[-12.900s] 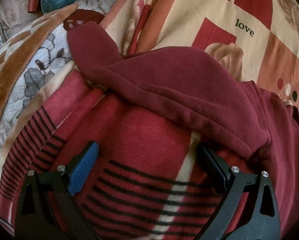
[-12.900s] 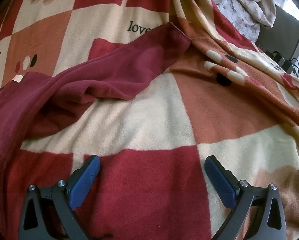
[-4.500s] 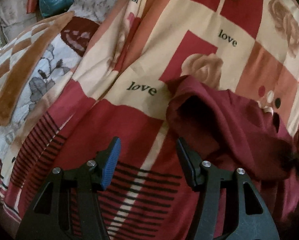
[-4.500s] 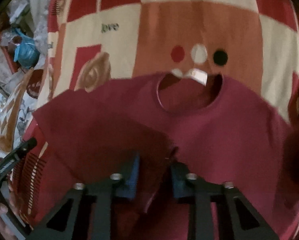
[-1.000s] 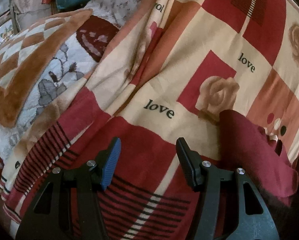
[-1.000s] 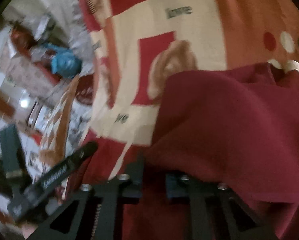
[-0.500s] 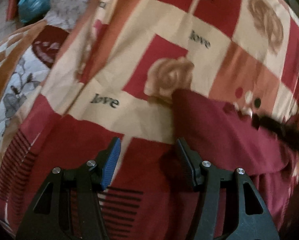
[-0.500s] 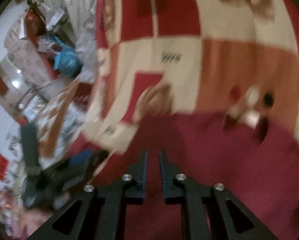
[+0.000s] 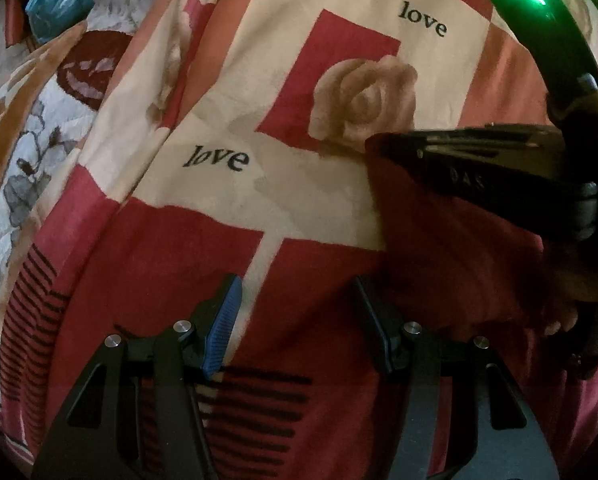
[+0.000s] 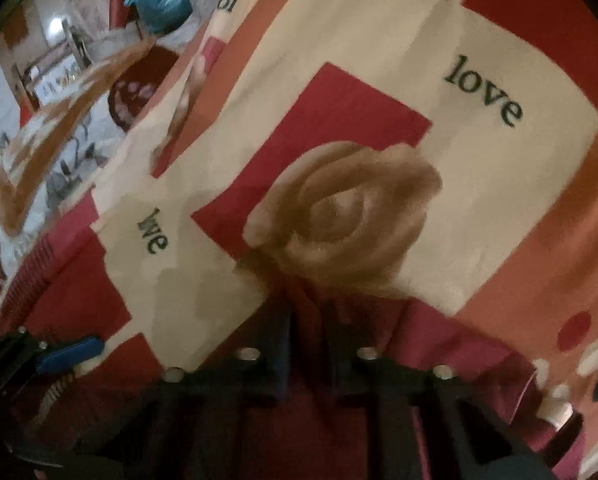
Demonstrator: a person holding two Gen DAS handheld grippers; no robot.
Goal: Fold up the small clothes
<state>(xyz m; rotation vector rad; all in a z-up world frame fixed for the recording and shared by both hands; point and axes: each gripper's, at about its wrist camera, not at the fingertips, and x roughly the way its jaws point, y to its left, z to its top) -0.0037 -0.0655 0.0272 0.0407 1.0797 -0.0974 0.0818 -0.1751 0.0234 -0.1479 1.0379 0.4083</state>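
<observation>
Two grippers over a bed covered by a patterned blanket [image 9: 227, 92] in red, cream and orange, printed with roses and the word "love". The maroon shirt [image 9: 459, 264] lies on the blanket, filling the right and lower right of the left wrist view; its folded edge runs down from just below the rose print.

Left gripper [image 9: 299, 320]: jaws released, spread apart, nothing between them. Blue pad on the left finger over bare blanket, right finger at the shirt's edge.

Right gripper [image 10: 305, 344]: jaws clenched on a pinch of the maroon shirt at its upper corner, beside the rose. View is dim and blurred, so the grip reads only from the narrow gap and the cloth bunched in it. Seen from the left wrist view, it lies across the shirt at centre right, tips at the corner.

Upper left of both views: a brown and white quilt [image 9: 15, 128], and a blue bag [image 9: 59, 0] beyond it.
</observation>
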